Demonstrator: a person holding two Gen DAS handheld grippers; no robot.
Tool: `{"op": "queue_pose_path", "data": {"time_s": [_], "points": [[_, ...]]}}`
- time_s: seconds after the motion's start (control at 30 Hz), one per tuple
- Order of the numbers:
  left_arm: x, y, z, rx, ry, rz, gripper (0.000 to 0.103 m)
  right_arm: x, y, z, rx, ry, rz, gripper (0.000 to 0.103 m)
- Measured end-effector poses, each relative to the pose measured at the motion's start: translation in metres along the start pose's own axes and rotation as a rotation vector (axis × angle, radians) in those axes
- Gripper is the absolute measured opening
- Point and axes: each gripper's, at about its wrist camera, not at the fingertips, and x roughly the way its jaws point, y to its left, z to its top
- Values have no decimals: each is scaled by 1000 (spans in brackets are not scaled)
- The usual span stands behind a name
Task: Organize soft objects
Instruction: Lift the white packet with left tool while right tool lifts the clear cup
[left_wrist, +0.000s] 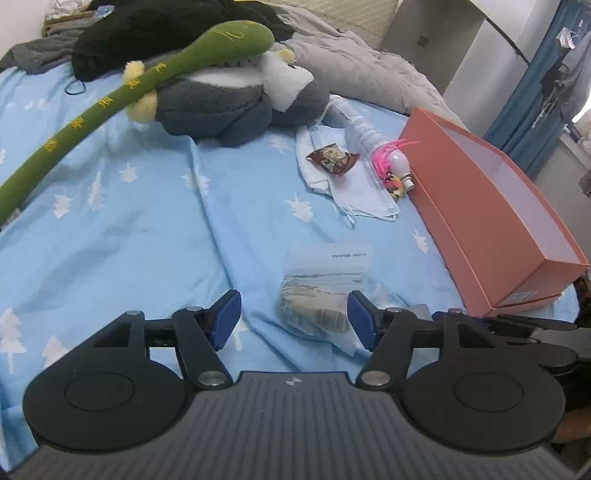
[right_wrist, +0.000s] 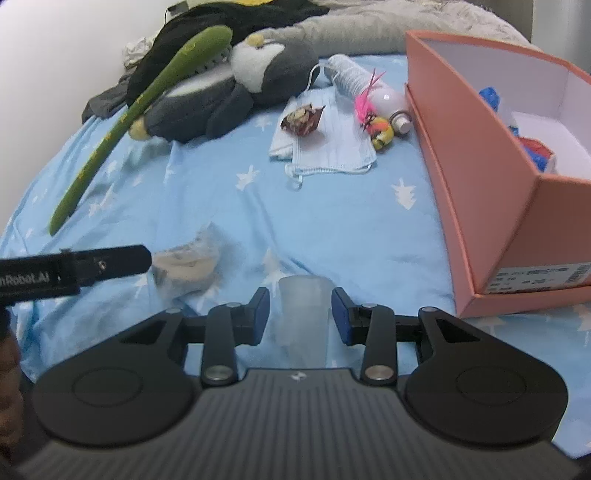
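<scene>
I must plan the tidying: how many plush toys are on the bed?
2: a grey and white plush penguin near the pillows, and a long green plush lying across it. The dark clothes behind may hide more.

Both wrist views look low and forward across the bed (left_wrist: 147, 221), sharing the orange box (right_wrist: 480, 206).

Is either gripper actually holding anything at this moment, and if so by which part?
Nothing is held. The left gripper is open above a clear plastic packet on the bedsheet. The right gripper is open around a translucent cup, pads apart.
</scene>
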Motion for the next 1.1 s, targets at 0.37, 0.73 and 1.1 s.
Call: {"op": "queue_pose_path", "data": {"time_s": [0.37,0.73,1.1], "points": [[24,-6,0,37,24,-38,69,11,1,-7,-32,18,-27,34],[43,-17,3,98,32,-36,68,6,-7,1,-20,18,2,28],[43,-19,7,62,20,-12,37,-8,-16,8,-13,8,10,28]]}}
